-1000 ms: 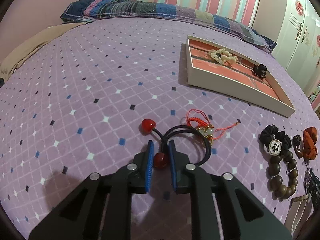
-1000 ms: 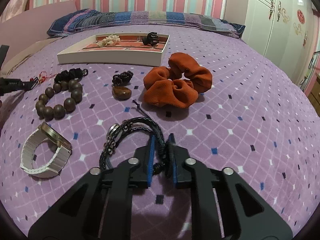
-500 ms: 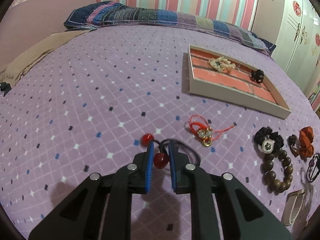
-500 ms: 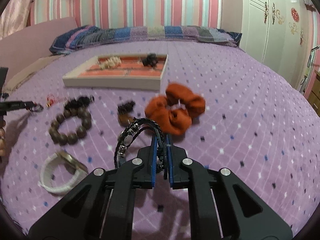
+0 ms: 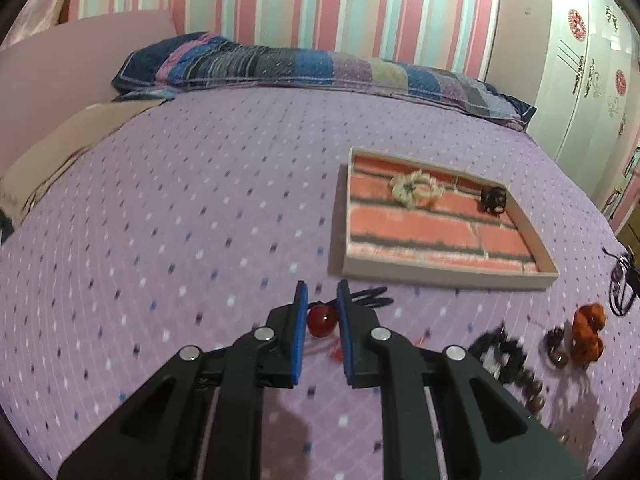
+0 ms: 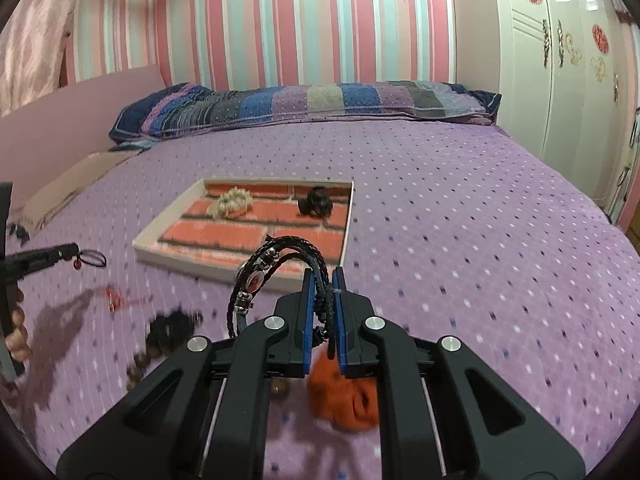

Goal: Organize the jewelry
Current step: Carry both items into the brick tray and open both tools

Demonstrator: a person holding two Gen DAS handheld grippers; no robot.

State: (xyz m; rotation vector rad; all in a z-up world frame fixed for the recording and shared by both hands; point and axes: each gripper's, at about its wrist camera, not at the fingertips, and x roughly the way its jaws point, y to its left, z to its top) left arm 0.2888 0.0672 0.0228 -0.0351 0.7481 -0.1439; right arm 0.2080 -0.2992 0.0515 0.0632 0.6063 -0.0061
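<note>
Up off the purple bedspread (image 5: 180, 208), the left gripper (image 5: 322, 312) pinches the red bead (image 5: 321, 320) of a black hair tie (image 5: 366, 296), whose loop sticks out past the right-hand pad. In the right wrist view the same gripper (image 6: 66, 250) shows at the left edge, with the tie's loop (image 6: 93, 258) dangling from its tip and fingers of a hand (image 6: 16, 328) below it. The right gripper (image 6: 323, 290) has its jaws pressed nearly together on the cords of a black braided bracelet (image 6: 276, 264), which arches up and to the left of the pads, clear of the bed. Ahead of both lies the tray (image 5: 440, 280) (image 6: 168, 254), brick-patterned inside, holding a cream scrunchie (image 5: 416, 188) (image 6: 232, 205) and a black claw clip (image 5: 493, 200) (image 6: 316, 202), apart from each other toward its far side. On the bedspread remain an orange scrunchie (image 6: 344, 396) (image 5: 587, 332) below the right gripper, a brown bead bracelet (image 6: 148, 356) (image 5: 528, 388), blurred, a black scrunchie (image 5: 498, 354) beside it, and a small red cord charm (image 6: 114, 300). A patchwork pillow (image 6: 304, 104) lies along the far edge under a striped wall (image 5: 320, 8).
</note>
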